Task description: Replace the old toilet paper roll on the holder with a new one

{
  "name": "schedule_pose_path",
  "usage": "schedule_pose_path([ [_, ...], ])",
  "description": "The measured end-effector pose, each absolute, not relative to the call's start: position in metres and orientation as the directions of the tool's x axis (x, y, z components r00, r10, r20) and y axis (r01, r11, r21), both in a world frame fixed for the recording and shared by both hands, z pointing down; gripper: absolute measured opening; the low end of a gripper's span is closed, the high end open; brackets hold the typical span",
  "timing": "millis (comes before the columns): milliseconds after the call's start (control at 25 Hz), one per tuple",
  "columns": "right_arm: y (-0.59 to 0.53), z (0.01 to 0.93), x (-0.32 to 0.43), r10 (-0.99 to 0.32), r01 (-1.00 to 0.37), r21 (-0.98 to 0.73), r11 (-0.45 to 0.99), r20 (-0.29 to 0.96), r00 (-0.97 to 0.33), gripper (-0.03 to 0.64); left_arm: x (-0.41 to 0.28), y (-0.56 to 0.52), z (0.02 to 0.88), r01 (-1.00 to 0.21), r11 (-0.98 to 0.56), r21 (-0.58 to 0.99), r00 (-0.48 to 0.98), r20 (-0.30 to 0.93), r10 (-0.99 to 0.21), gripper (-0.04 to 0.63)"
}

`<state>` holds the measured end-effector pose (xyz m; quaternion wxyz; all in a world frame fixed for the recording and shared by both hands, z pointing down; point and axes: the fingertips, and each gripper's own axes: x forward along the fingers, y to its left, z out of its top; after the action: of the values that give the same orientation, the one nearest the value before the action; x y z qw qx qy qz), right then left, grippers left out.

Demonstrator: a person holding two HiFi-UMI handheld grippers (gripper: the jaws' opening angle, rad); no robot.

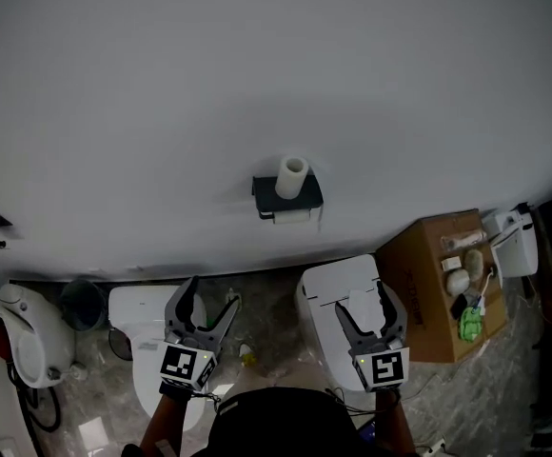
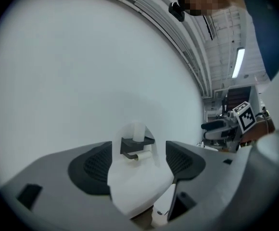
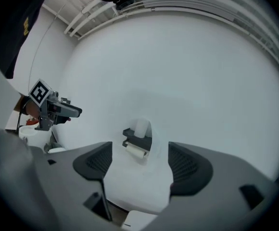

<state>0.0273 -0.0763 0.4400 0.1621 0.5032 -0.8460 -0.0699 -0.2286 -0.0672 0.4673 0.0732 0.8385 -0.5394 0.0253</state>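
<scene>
Both spread and empty, left gripper [image 1: 214, 291] and right gripper [image 1: 362, 296] are facing the holder [image 1: 309, 199] well ahead; one should be lining up squarely on the old roll [image 1: 292, 217].

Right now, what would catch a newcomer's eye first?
The black holder, alone on the bare white wall, centre: a white roll stands upright on its shelf, a thinner roll sits on the bar beneath. Below, the left gripper and right gripper both point at it, jaws open and empty.
</scene>
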Motion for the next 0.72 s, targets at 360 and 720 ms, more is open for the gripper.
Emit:
schedule_pose_path([
  [360, -0.119, 0.480, 0.012, -0.866, -0.669, 0.551, 0.499, 0.283, -0.412, 0.325, -0.217, -0.110, 0.479, -0.901, -0.419, 0.112, 0.429, 0.088, -0.899, 0.348],
  [720, -0.195, 0.559, -0.023, -0.886, -0.350, 0.830, 0.434, 0.322, -0.334, 0.279, -0.210, -0.118, 0.465, -0.927, -0.355, 0.122, 0.365, 0.071, -0.928, 0.347],
])
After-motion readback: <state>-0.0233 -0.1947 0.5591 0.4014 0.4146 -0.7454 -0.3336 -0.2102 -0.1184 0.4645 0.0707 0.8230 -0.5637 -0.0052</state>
